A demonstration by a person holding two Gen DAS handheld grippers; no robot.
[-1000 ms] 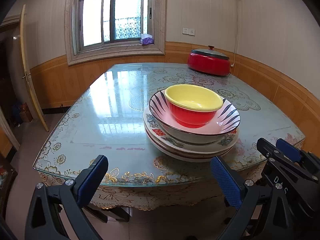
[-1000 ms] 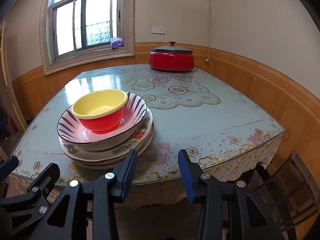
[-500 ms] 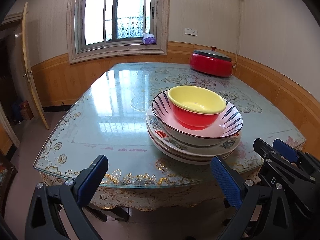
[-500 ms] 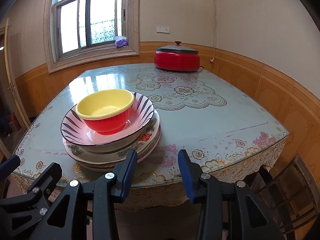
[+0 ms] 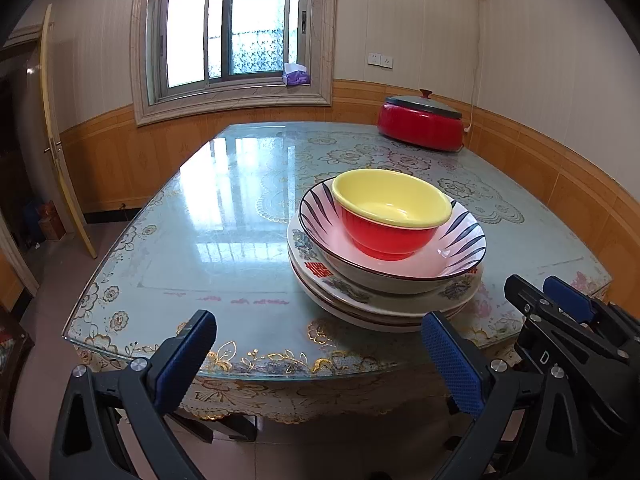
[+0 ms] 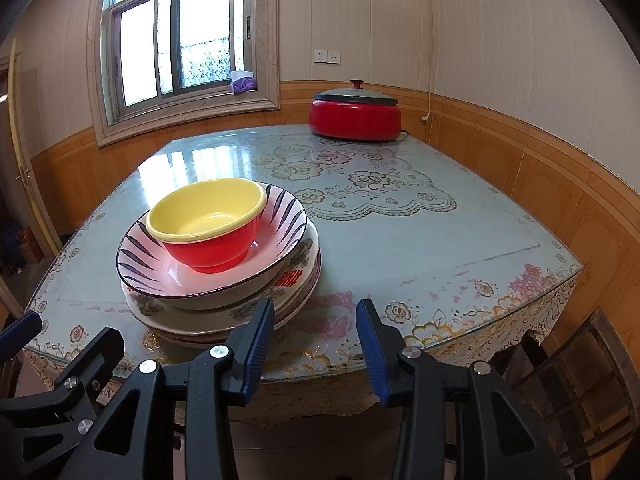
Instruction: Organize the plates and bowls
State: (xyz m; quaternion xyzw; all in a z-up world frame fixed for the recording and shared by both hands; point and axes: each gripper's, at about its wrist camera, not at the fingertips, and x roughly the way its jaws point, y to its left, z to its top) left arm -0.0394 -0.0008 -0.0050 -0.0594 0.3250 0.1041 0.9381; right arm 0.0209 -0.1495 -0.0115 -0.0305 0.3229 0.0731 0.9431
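I see the red and yellow bowl [image 5: 390,216] nested in the striped bowl [image 5: 460,240] atop the plates [image 6: 224,320], near the surface's [image 5: 224,216] near edge. Both my left tongs [image 5: 320,364] and right tongs [image 6: 316,344] hang released, empty, short of it. This stack fits either finished sorting or unstacking ahead.

The lower plates [image 5: 384,312] are largely hidden beneath the striped bowl [image 5: 460,236], their number unclear, and the chair [image 6: 580,392] is cut off by the right wrist view's edge.
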